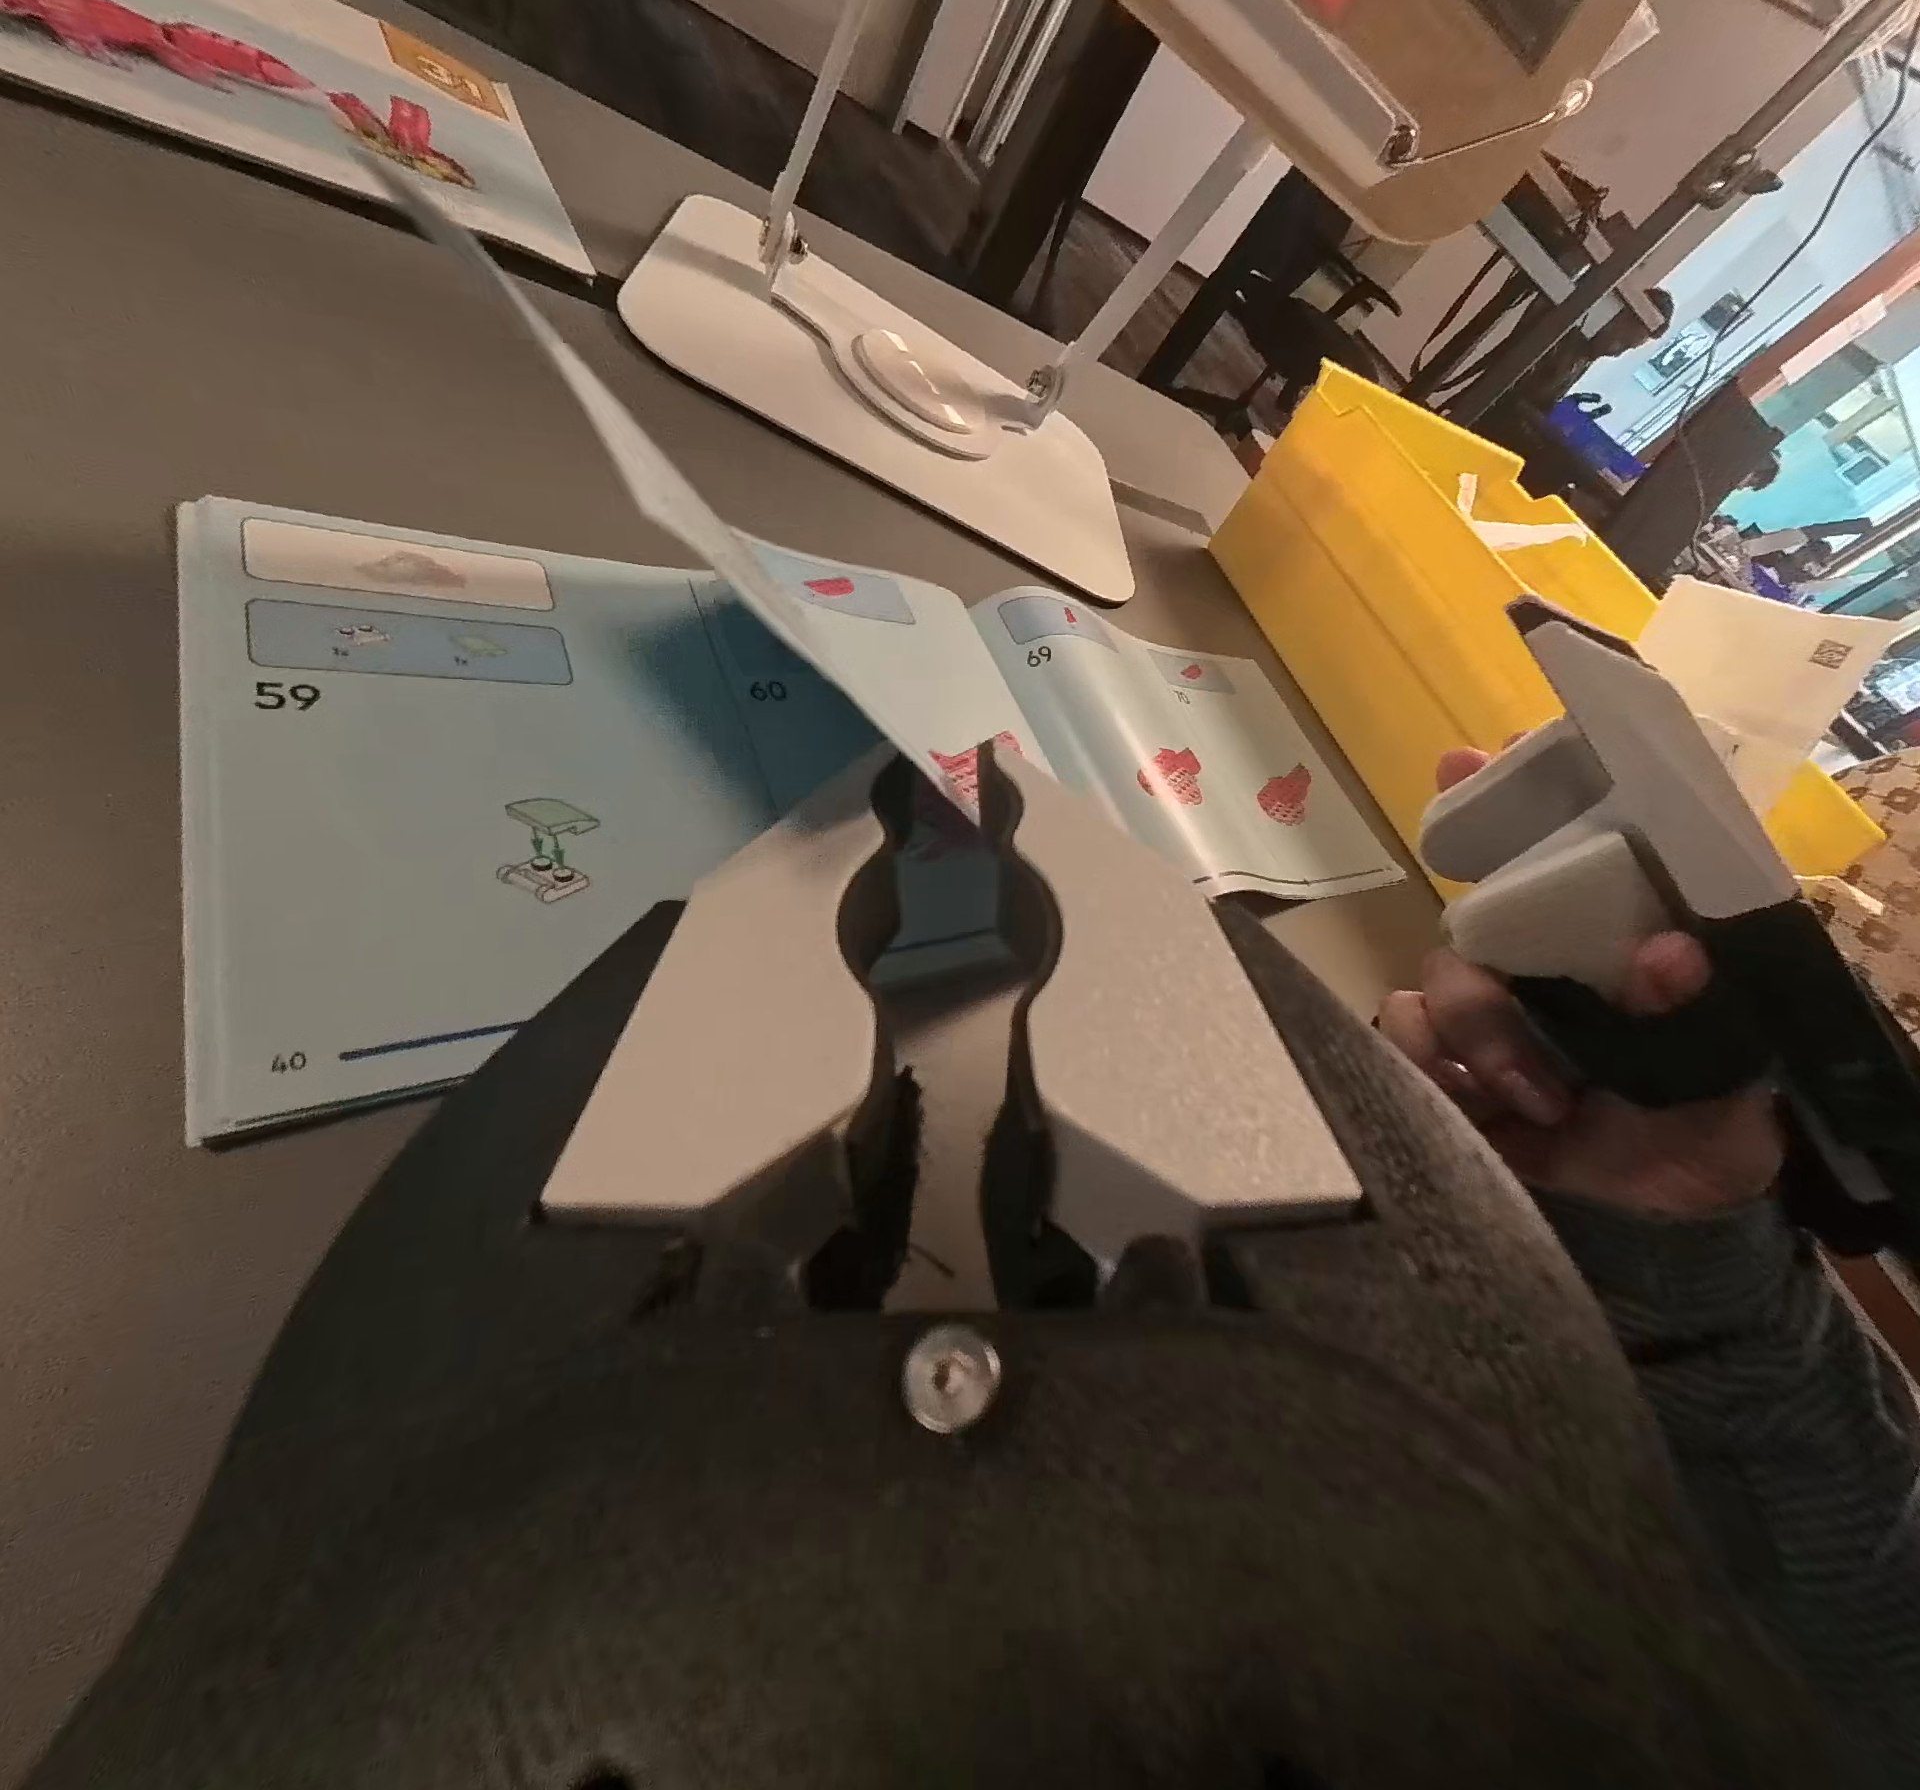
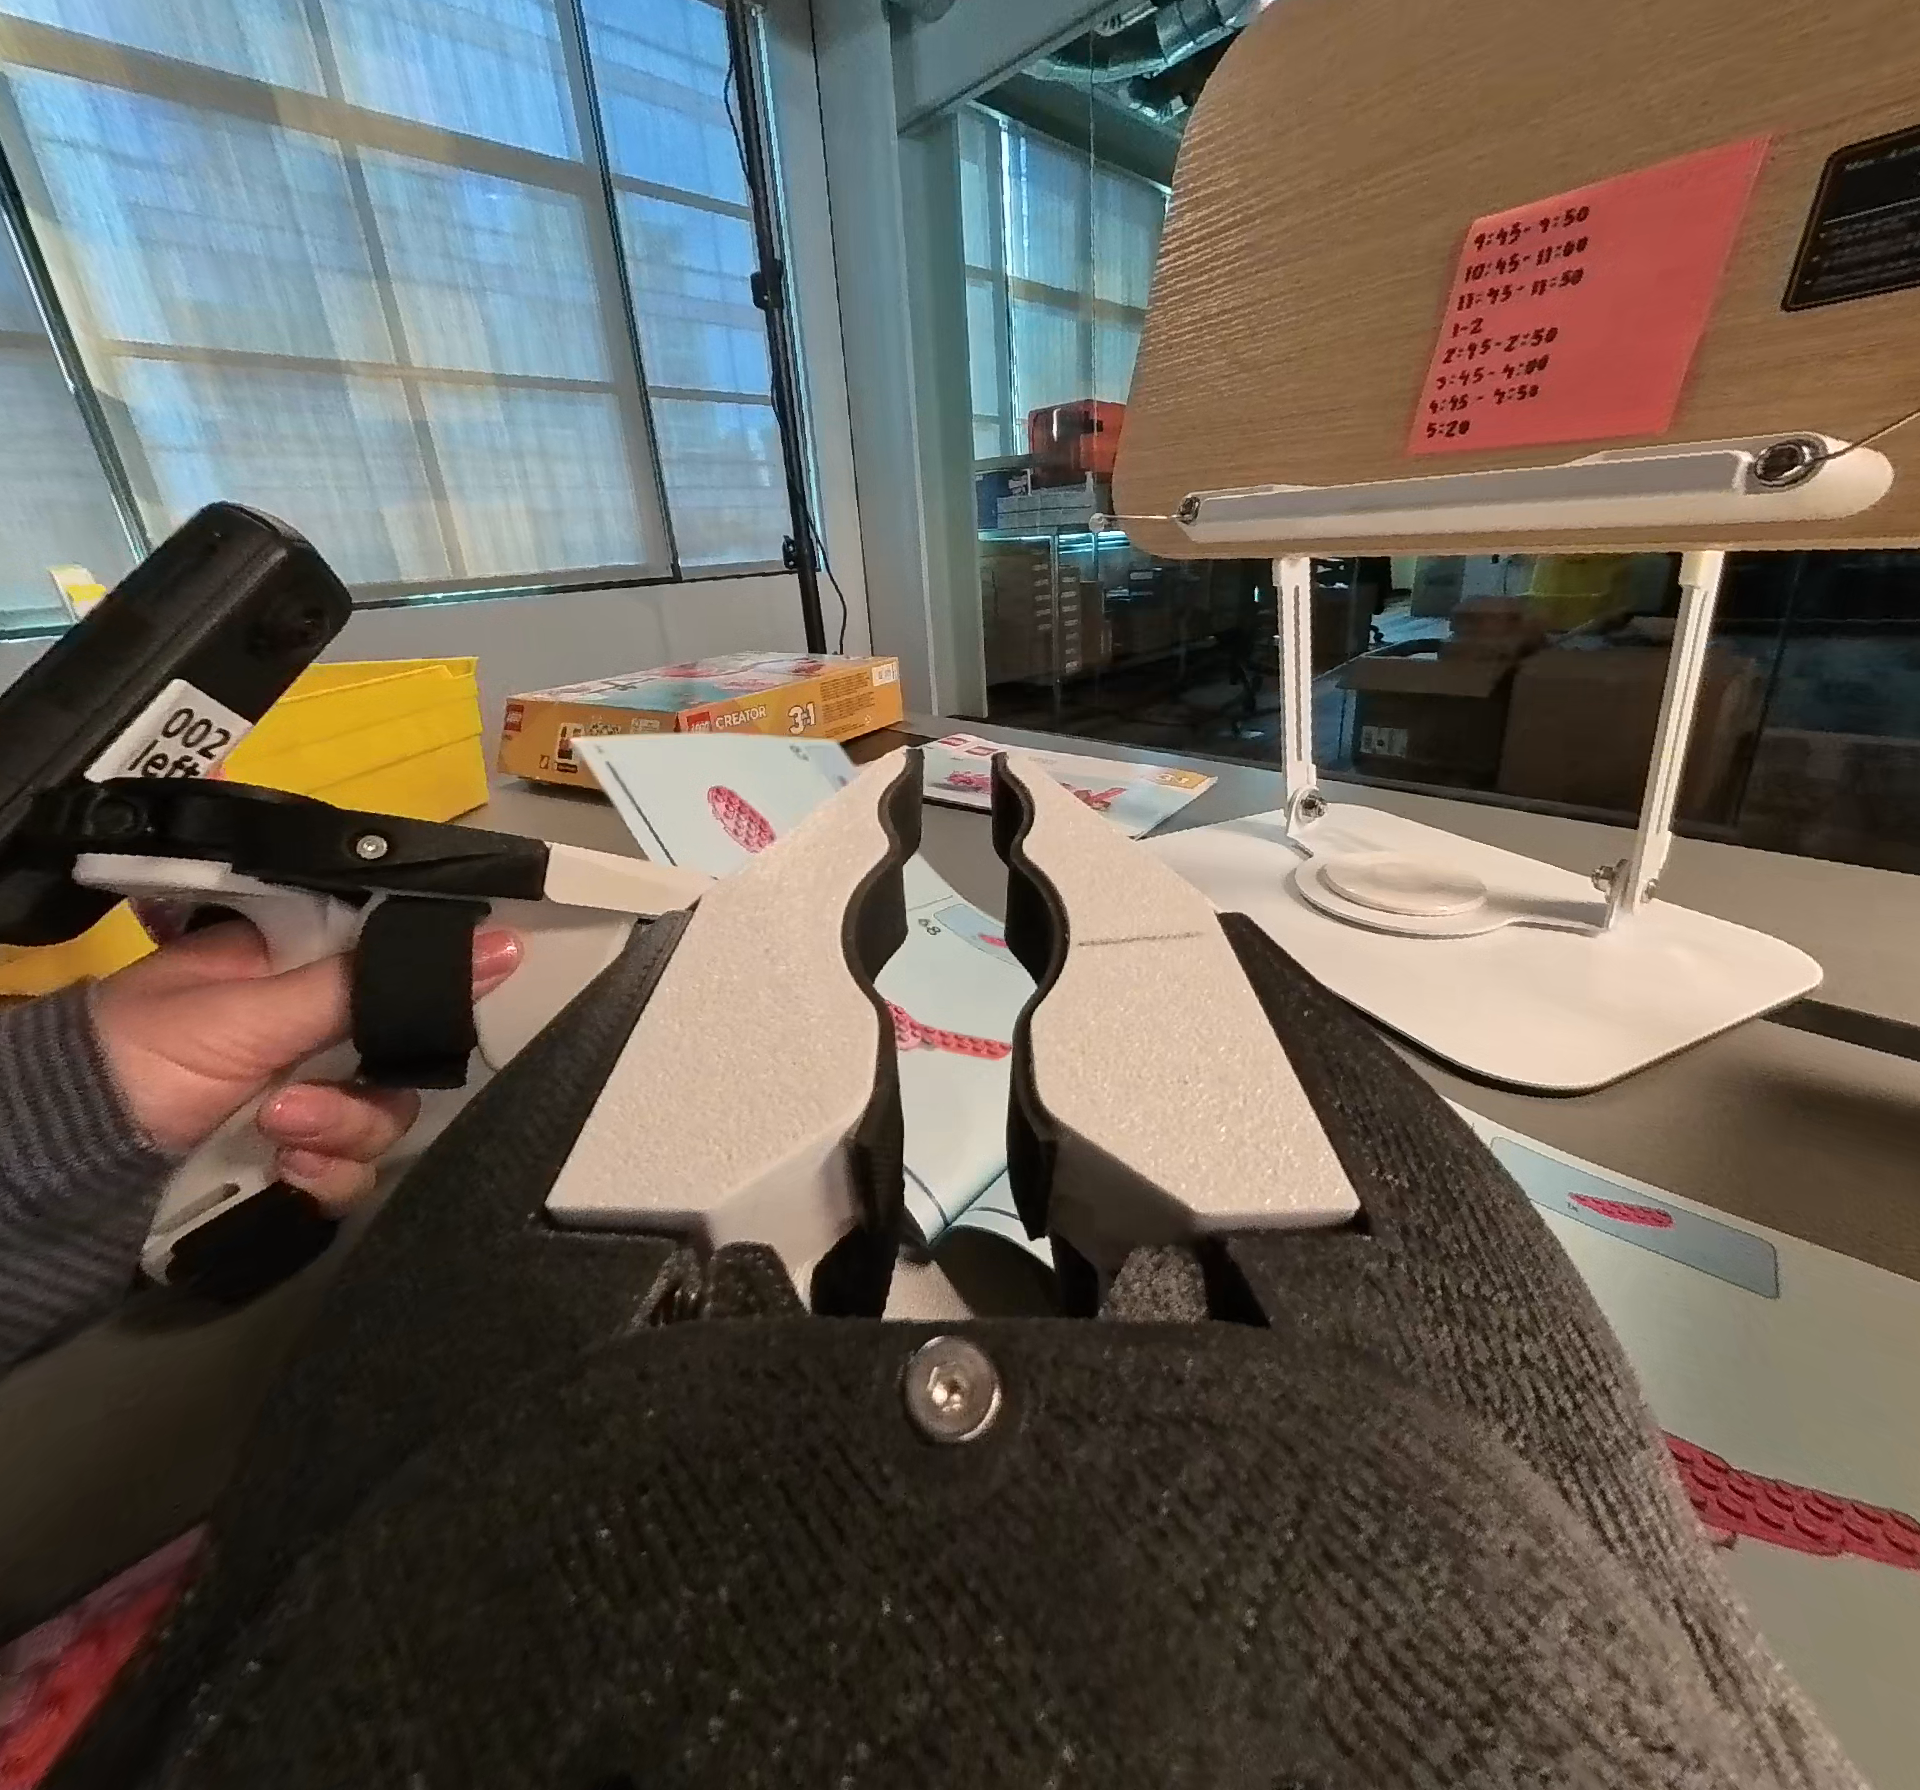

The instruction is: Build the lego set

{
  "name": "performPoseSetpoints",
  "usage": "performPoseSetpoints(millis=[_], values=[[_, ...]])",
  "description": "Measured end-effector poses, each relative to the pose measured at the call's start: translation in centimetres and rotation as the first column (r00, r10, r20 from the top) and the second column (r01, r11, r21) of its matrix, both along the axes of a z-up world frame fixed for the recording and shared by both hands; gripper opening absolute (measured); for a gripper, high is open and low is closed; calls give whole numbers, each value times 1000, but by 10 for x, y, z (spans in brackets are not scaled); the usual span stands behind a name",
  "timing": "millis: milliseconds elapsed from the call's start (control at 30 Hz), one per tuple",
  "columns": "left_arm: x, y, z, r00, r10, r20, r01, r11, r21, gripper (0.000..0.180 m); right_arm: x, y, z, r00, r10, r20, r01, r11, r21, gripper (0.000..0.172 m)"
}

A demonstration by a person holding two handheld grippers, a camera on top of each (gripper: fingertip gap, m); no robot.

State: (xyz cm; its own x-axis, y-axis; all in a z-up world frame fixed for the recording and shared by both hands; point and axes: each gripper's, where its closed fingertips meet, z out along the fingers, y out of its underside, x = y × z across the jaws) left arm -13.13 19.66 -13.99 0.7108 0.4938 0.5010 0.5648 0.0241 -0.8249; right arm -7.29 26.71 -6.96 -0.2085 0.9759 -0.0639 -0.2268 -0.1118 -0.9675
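Note:
An open instruction booklet (image 1: 416, 805) lies on the grey table (image 1: 104, 390). My left gripper (image 1: 951, 769) is shut on the lower edge of one page (image 1: 665, 452) and holds it lifted, slanting up to the left over the booklet. The right wrist view shows this gripper (image 2: 582, 873) at the left, in a person's hand, with the raised page (image 2: 707, 805) standing above it. My right gripper (image 2: 956, 764) is open with nothing between its fingers and hovers over the booklet's right-hand pages (image 2: 935, 1096). It also shows in the left wrist view (image 1: 1558, 805), at the right beside the booklet.
A white stand (image 1: 883, 410) (image 2: 1455, 961) carrying a wooden board (image 2: 1455, 182) with a pink note sits behind the booklet. Yellow bins (image 1: 1403, 597) (image 2: 364, 732), a toy brick box (image 2: 707, 701) and a second booklet (image 1: 260, 78) (image 2: 1070, 784) lie on the table.

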Motion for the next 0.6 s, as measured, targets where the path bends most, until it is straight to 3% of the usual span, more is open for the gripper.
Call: performPoseSetpoints(millis=[267, 400, 500, 600], values=[[1, 2, -1, 1000, -18, 7, 18, 1000, -3, 9, 0, 0, 0, 1000, 2, 1, -2, 1000, -3, 11], [4, 5, 0, 999, -43, -23, 42, 999, -19, 0, 0, -1, 0, 1000, 2, 0, -2, 1000, 8, 12], [7, 12, 2, 986, -80, -145, 65, 992, -109, 0, 0, -4, 0, 1000, 8, -3, -8, 1000, 30, 14], [12, 21, 1, 924, -147, -354, 45, 959, -280, 0, 3, -13, 3, 998, 58, -13, -57, 998, 32, 20]])
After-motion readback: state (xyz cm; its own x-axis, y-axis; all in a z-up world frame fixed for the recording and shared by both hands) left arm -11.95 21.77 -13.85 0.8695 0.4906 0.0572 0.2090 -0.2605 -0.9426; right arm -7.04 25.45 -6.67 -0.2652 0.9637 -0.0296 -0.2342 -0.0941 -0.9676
